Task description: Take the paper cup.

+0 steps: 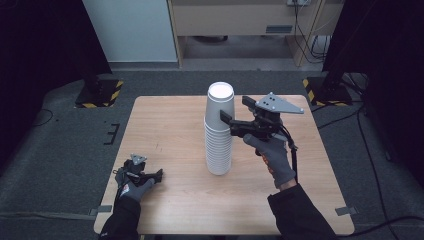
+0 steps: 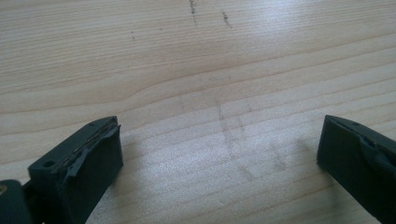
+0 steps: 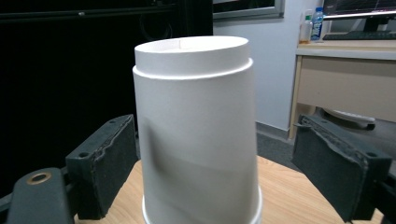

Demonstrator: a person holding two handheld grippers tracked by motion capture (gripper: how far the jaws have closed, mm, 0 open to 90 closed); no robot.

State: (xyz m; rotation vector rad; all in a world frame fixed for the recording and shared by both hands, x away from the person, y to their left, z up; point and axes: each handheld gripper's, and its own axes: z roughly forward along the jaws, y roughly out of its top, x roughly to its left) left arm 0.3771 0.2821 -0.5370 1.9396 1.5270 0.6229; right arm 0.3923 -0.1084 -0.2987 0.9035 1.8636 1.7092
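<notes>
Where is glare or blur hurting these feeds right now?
High view: top of the cup stack blown out white. Left gripper view: sheen across the table, wood grain soft. Right gripper view: cup stack slightly soft, dark backdrop at left, right tool open around it.

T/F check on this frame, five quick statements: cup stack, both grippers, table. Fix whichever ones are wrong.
1. The white paper cups are stacked upside down in one tall stack. True.
2. The right gripper is shut on the top cup. False: its jaws stand open on either side of the top cup, with a gap showing at each side.
3. The left gripper rests low at the near left part of the table, away from the stack. True.
4. The left gripper holds a cup. False: its jaws are open over bare wood.
5. The stack lies tipped over. False: it stands upright.
</notes>
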